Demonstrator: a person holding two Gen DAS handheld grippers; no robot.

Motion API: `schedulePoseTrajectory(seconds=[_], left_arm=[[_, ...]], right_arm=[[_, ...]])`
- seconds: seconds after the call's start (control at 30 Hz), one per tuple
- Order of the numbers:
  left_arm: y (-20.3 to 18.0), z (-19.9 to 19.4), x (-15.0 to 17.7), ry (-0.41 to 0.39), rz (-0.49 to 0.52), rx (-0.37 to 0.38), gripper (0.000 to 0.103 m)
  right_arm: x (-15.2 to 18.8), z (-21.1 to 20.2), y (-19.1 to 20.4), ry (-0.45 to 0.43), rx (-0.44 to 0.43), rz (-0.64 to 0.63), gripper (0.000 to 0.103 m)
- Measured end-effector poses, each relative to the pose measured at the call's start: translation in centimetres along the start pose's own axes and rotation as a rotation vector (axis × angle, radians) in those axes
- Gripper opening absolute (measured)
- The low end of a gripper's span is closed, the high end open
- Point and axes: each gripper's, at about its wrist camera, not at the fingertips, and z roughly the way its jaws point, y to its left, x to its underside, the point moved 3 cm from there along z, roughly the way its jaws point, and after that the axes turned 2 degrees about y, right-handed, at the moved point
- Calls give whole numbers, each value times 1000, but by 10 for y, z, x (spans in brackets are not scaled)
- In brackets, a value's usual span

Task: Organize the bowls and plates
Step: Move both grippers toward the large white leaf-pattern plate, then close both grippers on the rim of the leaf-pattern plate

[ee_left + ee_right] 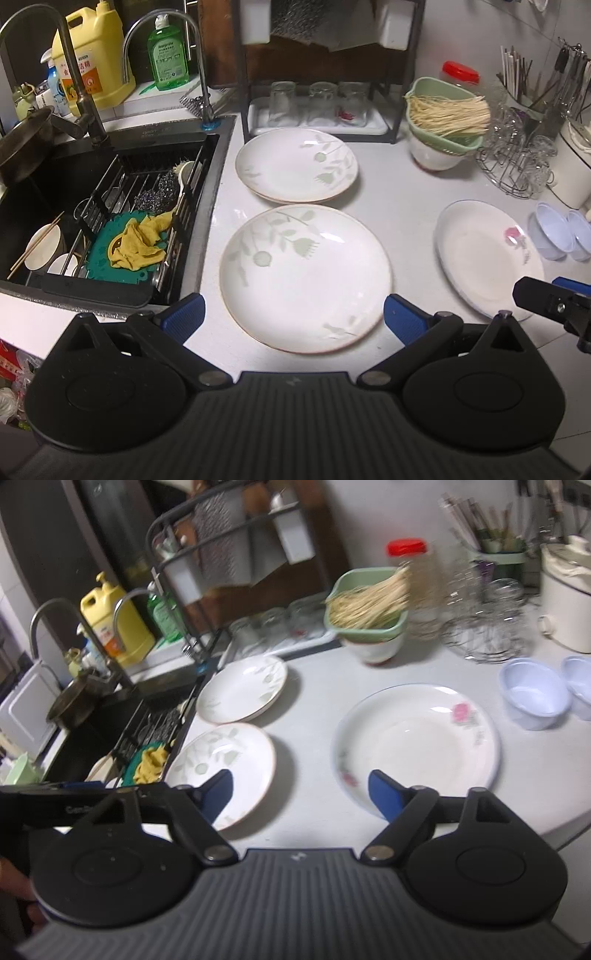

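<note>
A white kitchen counter (399, 177) is seen from two handheld grippers, with a dark sink (110, 206) at nine o'clock. In the left wrist view, the left gripper (293, 314) is spread wide and empty, its blue pads flanking the near edge of a leaf-patterned plate (304, 277) without touching it. At twelve o'clock beyond it, what looks like a stack of matching plates (295, 166) is seen — a second rim shows beneath the top one. A rose-patterned plate (484, 254) lies at three o'clock, and two pale blue bowls (554, 234) sit just beside it. In the right wrist view, the right gripper (301, 794) is likewise spread and holds nothing, hovering between the leaf plate and the rose plate. A white bowl under a green strainer (443, 122) stands at one o'clock. The task is judged barely begun: one leaf plate and the rose plate remain unstacked, and the bowls are not nested.
</note>
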Motion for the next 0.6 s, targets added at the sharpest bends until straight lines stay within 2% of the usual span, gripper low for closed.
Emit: schedulePoseTrajectory(seconds=[0.2,0.33,0.43,0.6], left_arm=[[32,37,-9,3,16,14,103],[49,64,-15,26,8,40,87],[61,88,-16,48,-11,56,79],[75,124,-17,94,-17,74,63]], right_arm=[[-1,42,25,50,-11,-36,69],[-2,70,35,78,7,-55,60],[-1,95,37,120,24,-42,52],[1,129,44,154,47,-37,46]])
